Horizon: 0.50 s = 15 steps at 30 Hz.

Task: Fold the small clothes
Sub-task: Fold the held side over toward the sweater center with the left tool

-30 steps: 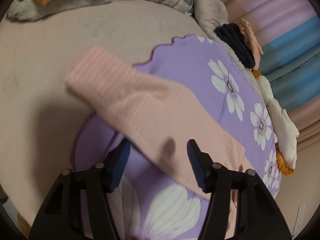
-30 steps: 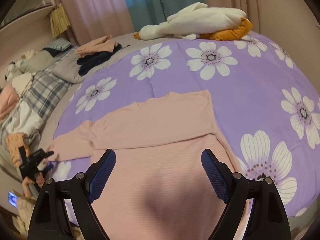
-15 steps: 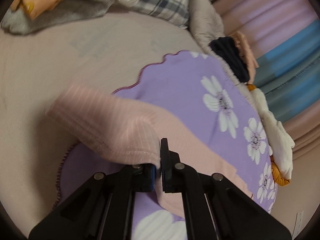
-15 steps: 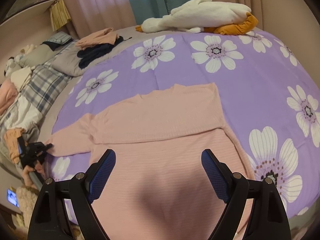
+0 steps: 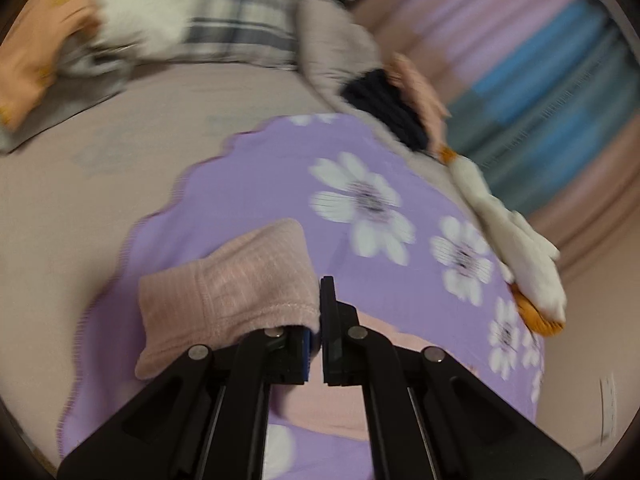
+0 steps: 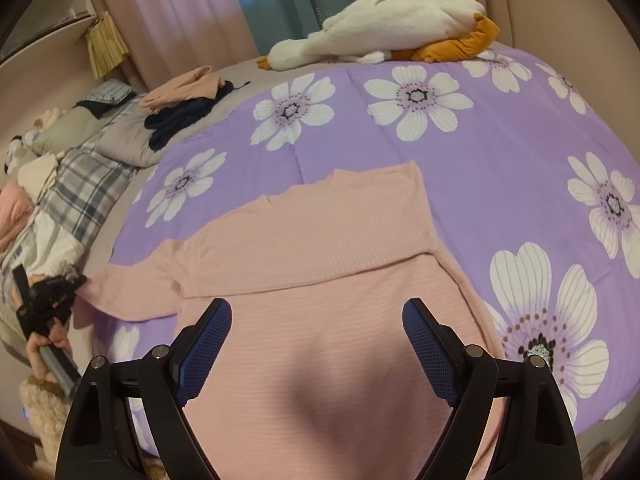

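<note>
A pink ribbed sweater (image 6: 320, 240) lies spread on a purple flowered blanket (image 6: 500, 152), its top part folded down over the body. Its left sleeve (image 6: 128, 288) stretches out to the blanket's left edge. My left gripper (image 5: 316, 320) is shut on that sleeve's cuff (image 5: 228, 292), which hangs lifted and draped over the left finger. In the right wrist view the left gripper (image 6: 78, 280) shows small at the sleeve's end, with a hand on its handle. My right gripper (image 6: 316, 344) hovers open over the sweater's lower body, with nothing between its fingers.
A white and orange plush toy (image 6: 384, 28) lies at the blanket's far edge. Folded dark and peach clothes (image 6: 188, 100) sit on a grey cushion at the back left. Plaid bedding and more clothes (image 6: 76, 200) pile along the left. Curtains (image 6: 240, 8) hang behind.
My left gripper closed on the sleeve's cuff and lifted it off the bed. The sleeve has bunched up above the blanket. The right gripper stayed open over the sweater.
</note>
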{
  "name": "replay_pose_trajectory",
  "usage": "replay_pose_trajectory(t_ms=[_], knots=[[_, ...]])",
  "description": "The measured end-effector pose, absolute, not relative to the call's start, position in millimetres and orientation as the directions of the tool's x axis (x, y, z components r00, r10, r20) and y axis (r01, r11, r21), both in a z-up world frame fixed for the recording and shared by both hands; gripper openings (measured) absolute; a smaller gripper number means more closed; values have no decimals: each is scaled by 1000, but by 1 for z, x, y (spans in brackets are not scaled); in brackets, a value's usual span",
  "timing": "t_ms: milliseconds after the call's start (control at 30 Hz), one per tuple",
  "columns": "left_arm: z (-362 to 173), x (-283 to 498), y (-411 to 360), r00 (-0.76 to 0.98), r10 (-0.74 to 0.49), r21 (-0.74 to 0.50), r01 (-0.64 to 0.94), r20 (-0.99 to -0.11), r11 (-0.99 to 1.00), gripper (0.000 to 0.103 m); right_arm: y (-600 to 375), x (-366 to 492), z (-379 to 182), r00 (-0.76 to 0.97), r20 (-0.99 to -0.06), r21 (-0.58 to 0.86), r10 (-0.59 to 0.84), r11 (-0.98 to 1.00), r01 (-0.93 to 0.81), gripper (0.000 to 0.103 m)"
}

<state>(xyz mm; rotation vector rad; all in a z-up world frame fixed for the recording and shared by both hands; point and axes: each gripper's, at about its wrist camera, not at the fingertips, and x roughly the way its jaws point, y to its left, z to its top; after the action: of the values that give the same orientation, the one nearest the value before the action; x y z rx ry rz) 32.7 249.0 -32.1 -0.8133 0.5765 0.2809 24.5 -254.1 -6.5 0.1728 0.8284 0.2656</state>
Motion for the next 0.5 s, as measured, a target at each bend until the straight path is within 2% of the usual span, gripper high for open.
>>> replay_pose_trajectory(t_ms=[300,500], knots=[[11,82,152,841,-134,-507,-182,-525,842,1,-270,24,-9,647,-704,274,292,953,-132,87],[3,104,86,791,-243,-447,-42,-561,894,1,-282,25,-12,649,-707,286,280,953,-99,87]])
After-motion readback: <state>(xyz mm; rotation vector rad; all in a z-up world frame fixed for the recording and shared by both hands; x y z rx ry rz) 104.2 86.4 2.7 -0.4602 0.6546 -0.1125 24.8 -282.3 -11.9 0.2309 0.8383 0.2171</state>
